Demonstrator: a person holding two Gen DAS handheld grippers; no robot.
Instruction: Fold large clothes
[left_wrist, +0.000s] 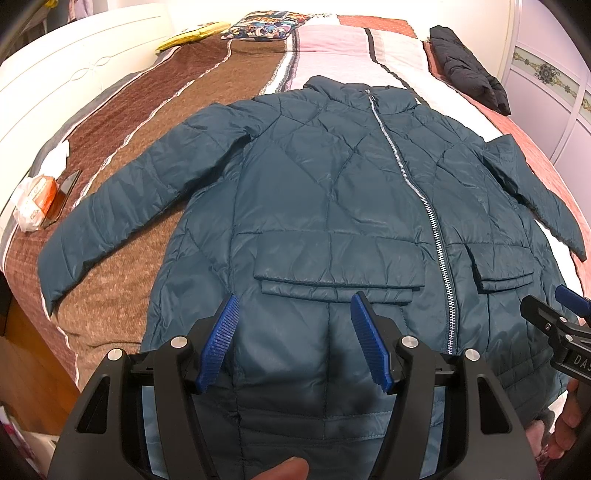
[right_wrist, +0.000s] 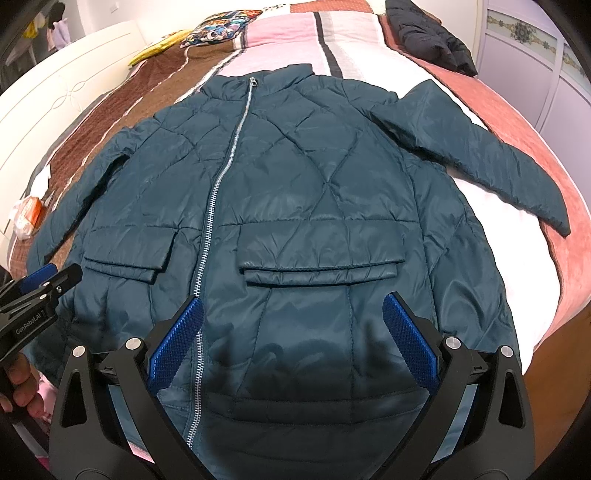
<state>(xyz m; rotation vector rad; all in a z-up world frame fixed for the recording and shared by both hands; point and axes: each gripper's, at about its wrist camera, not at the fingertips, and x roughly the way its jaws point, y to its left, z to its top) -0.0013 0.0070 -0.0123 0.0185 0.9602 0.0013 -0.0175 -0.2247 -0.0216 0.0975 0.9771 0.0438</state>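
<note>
A teal quilted puffer jacket (left_wrist: 332, 192) lies flat and zipped on the bed, front up, collar away from me, both sleeves spread out to the sides; it also shows in the right wrist view (right_wrist: 295, 192). My left gripper (left_wrist: 293, 306) is open and empty above the hem's left half, below the left pocket flap (left_wrist: 338, 278). My right gripper (right_wrist: 293, 306) is open and empty above the hem's right half, below the right pocket flap (right_wrist: 321, 271). Each gripper shows at the edge of the other's view: the right one (left_wrist: 565, 299) and the left one (right_wrist: 59, 275).
The bed has a brown, pink and salmon striped quilt (left_wrist: 155, 122). A black jacket (left_wrist: 465, 70) lies at the far right. A patterned pillow (left_wrist: 266, 24) and a yellow item (left_wrist: 192, 35) lie at the far end. A wrapped packet and phone (left_wrist: 48, 195) lie at the left.
</note>
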